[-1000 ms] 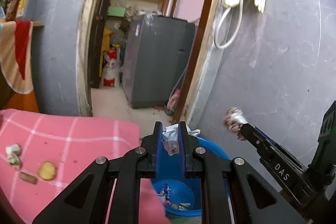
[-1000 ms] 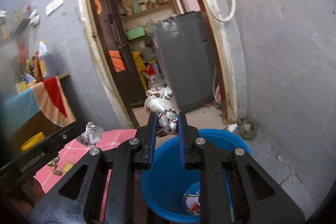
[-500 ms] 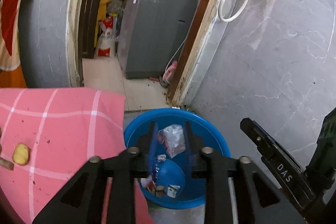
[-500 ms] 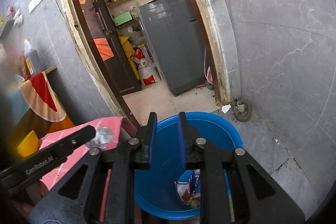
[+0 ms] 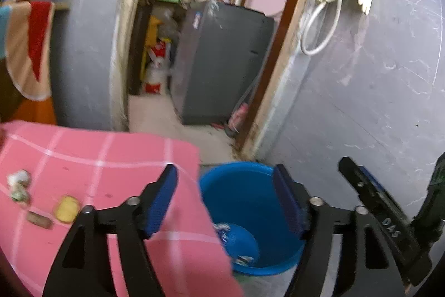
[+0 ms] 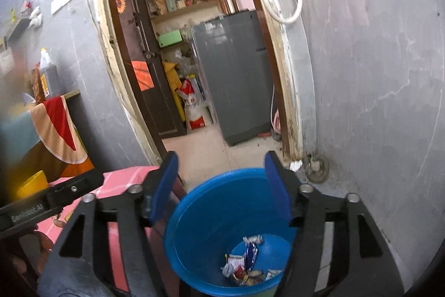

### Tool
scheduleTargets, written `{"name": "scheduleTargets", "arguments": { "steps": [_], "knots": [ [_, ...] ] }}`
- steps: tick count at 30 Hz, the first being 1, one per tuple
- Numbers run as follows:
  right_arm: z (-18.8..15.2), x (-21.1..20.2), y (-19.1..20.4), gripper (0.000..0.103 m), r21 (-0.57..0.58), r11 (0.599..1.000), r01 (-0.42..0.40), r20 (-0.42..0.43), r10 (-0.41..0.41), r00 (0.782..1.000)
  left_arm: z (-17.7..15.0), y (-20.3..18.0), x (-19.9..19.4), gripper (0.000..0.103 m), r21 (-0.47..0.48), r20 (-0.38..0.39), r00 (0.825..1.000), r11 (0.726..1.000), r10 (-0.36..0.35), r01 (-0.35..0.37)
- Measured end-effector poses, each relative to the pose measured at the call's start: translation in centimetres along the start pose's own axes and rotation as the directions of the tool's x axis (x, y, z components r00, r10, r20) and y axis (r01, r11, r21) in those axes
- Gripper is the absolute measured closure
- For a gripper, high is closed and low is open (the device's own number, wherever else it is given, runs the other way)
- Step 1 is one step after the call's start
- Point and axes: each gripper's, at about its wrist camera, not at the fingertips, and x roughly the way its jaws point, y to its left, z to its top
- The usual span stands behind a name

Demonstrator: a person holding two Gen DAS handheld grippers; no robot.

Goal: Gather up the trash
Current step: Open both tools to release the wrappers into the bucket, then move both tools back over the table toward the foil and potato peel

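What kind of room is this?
Probably a lived-in home, by a kitchen or storeroom. Through the doorway stand shelves of jars and a grey appliance. A blue bucket holding wrappers sits beside a pink tablecloth.

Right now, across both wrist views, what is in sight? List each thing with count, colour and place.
bucket: one, blue, on the floor beside the table.
wrappers: several, mixed colours, at the bucket's bottom.
tablecloth: one, pink with white checks, over the table.
scraps: about four, yellow, brown and whitish, on the tablecloth at left.
appliance: one, grey, through the doorway.
sack: one, white and red, on the floor beside the appliance.
hose: one, white, looped on the wall.
left gripper: fingers blue-padded, opening, nothing between them.
right gripper: fingers opening above the bucket, nothing between them.
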Motion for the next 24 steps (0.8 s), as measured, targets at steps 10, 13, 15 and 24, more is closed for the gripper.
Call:
{"name": "scheduleTargets", "arguments": {
  "steps": [10,13,15,24],
  "knots": [
    [0.3,-3.4,4.0,0.000,-0.067,0.994,-0.092,0.205,0.104,0.973,-0.9,2.8,-7.1,0.002,0.035,0.242,0.960,0.987,0.141,-0.154],
    [0.2,-4.1,5.4,0.000,-0.084,0.990,-0.115,0.245,0.132,0.961,-1.1,3.5,-8.4,0.002,0.039,0.275,0.945,0.981,0.174,-0.192],
    [0.1,-4.6,6.1,0.000,-0.090,0.987,-0.132,0.265,0.151,0.952,-1.4,4.1,-9.3,0.002,0.033,0.290,0.938,0.978,0.190,-0.208],
    [-0.6,-5.9,9.6,0.000,-0.145,0.974,-0.176,0.321,0.215,0.922,-2.4,7.4,-12.4,0.002,-0.006,0.307,0.919,0.966,0.246,-0.257]
  ]
}}
